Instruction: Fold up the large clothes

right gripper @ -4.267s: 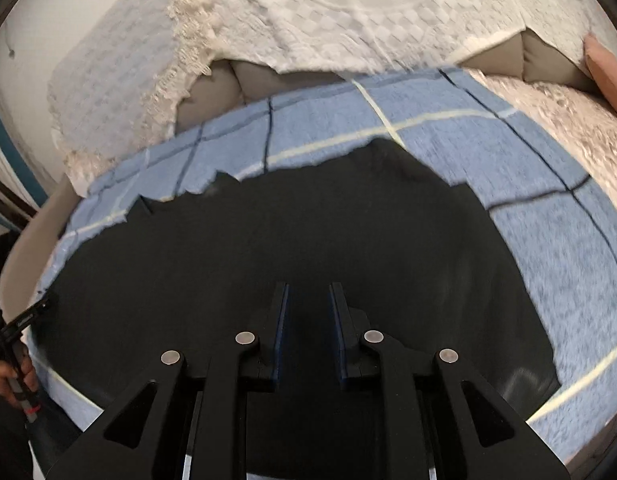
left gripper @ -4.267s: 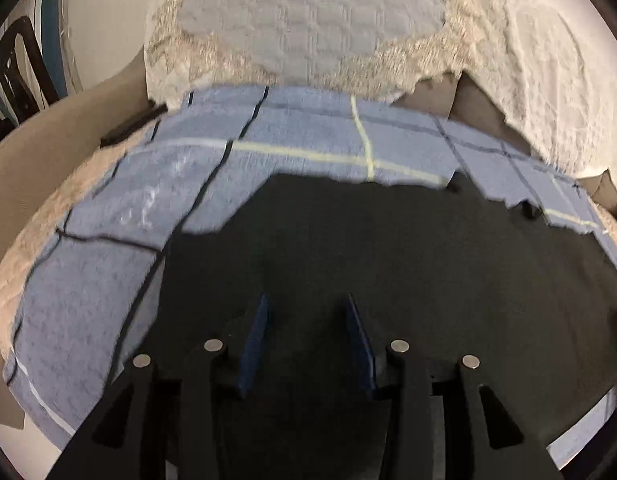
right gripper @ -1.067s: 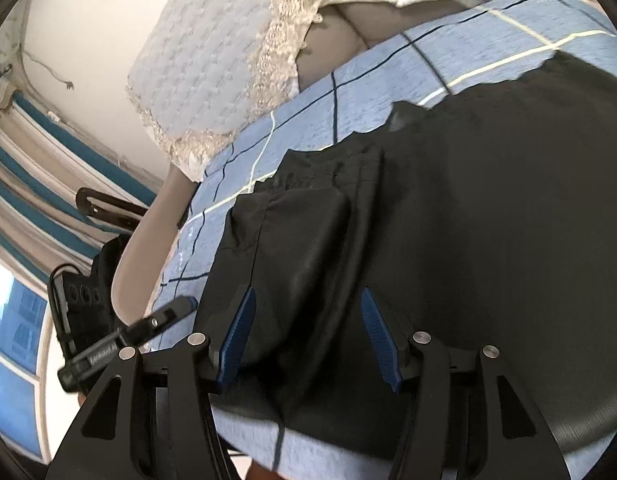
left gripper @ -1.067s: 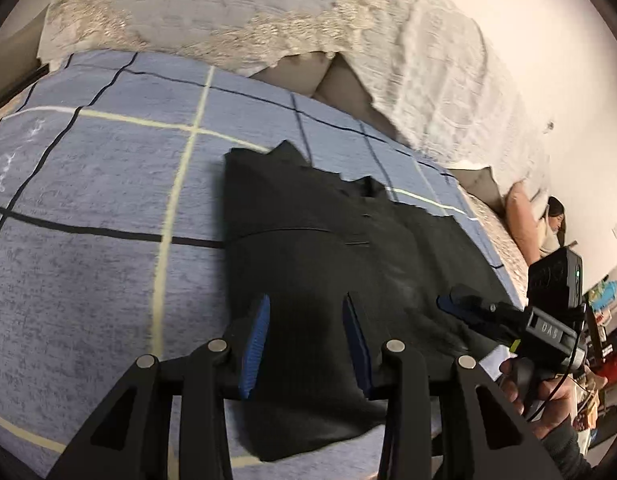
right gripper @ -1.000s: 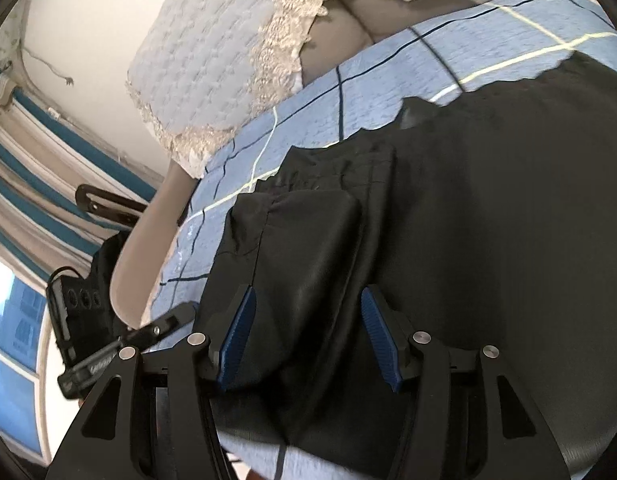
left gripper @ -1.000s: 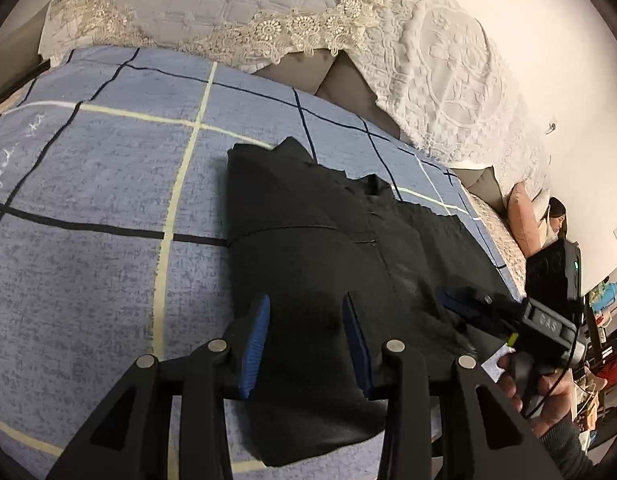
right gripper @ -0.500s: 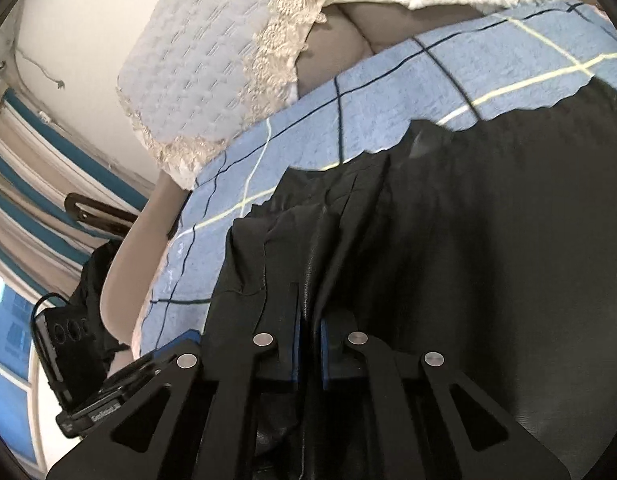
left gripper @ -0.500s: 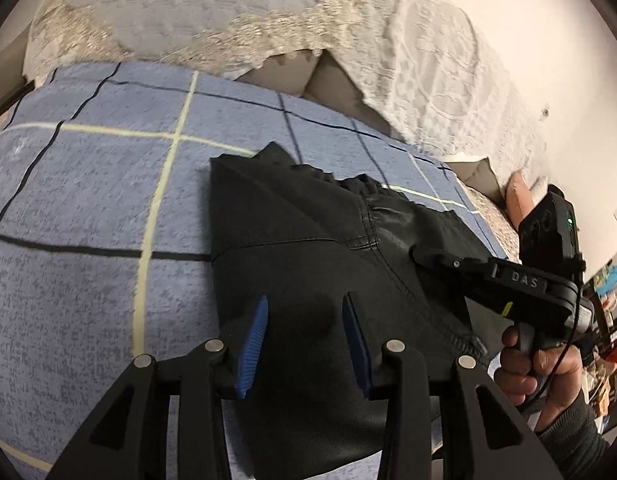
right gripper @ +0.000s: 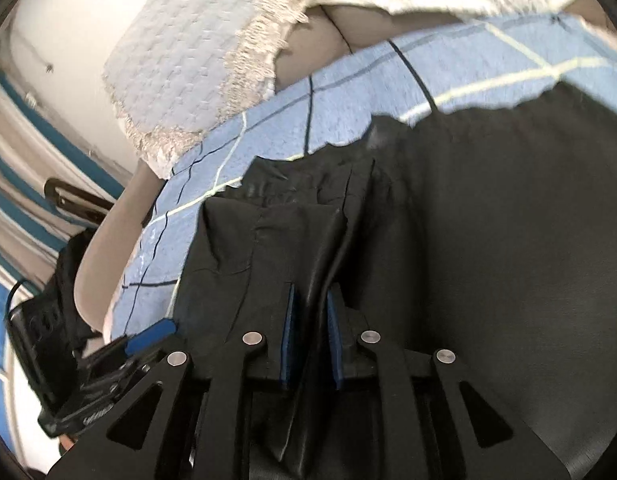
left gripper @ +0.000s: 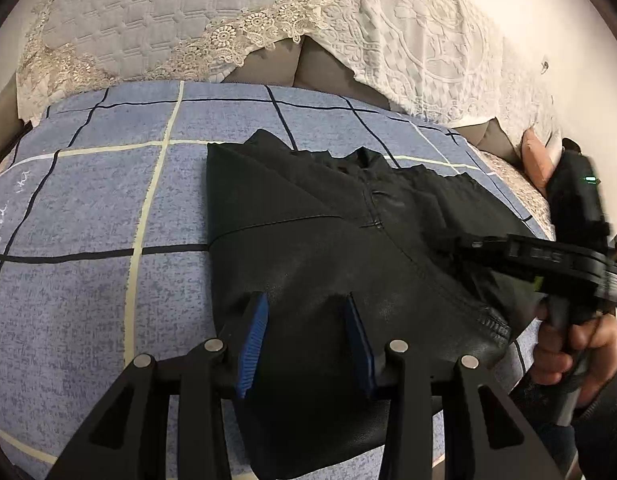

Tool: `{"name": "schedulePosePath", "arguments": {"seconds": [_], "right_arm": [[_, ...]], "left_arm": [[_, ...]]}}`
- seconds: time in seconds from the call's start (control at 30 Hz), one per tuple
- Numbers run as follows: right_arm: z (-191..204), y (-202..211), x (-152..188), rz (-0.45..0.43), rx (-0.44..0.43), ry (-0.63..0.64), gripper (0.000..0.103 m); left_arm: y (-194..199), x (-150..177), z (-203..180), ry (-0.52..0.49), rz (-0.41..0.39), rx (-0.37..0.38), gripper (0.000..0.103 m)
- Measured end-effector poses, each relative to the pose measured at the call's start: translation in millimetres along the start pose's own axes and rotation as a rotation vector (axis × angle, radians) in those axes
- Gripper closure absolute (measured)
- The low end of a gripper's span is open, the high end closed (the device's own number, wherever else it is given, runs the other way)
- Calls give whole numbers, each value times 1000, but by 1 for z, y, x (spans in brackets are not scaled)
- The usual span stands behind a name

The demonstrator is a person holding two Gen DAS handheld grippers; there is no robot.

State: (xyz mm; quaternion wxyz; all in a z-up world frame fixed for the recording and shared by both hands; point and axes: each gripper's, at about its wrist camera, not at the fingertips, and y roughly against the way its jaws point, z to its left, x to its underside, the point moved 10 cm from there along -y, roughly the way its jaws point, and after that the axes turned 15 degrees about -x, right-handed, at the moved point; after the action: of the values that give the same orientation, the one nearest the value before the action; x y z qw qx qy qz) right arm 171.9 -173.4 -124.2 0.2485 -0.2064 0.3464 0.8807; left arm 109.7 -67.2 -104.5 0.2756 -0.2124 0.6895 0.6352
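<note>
On the sofa: a blue checked blanket [left gripper: 88,208] covers the seat, with white lace covers [left gripper: 156,28] draped over the backrest behind it.
Blanket: dark and pale yellow lines cross it; it lies flat under everything else.
Garment: black, smooth, leather-like [left gripper: 308,248]; it lies on the blanket, partly folded, one straight folded edge along its left side in the left wrist view, its waistband toward the backrest.
Fold ridge: in the right wrist view a raised pleat of the garment [right gripper: 320,240] runs up from between the right fingers.
Right hand-held gripper [right gripper: 310,312]: jaws narrow and opening, the pleat between them with the blue pads touching it on both sides.
Left hand-held gripper [left gripper: 304,308]: jaws partly apart and opening a little, above the near part of the garment; nothing pinched between the pads.
Hand [left gripper: 568,344]: a person's hand holds the right gripper's handle at the garment's right edge.
</note>
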Motion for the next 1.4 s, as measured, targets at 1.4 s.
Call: {"name": "schedulePosePath", "arguments": {"seconds": [1.4], "right_arm": [[23, 0, 42, 83, 133, 255, 89]], "left_arm": [[24, 10, 2, 2, -35, 53, 57]]}}
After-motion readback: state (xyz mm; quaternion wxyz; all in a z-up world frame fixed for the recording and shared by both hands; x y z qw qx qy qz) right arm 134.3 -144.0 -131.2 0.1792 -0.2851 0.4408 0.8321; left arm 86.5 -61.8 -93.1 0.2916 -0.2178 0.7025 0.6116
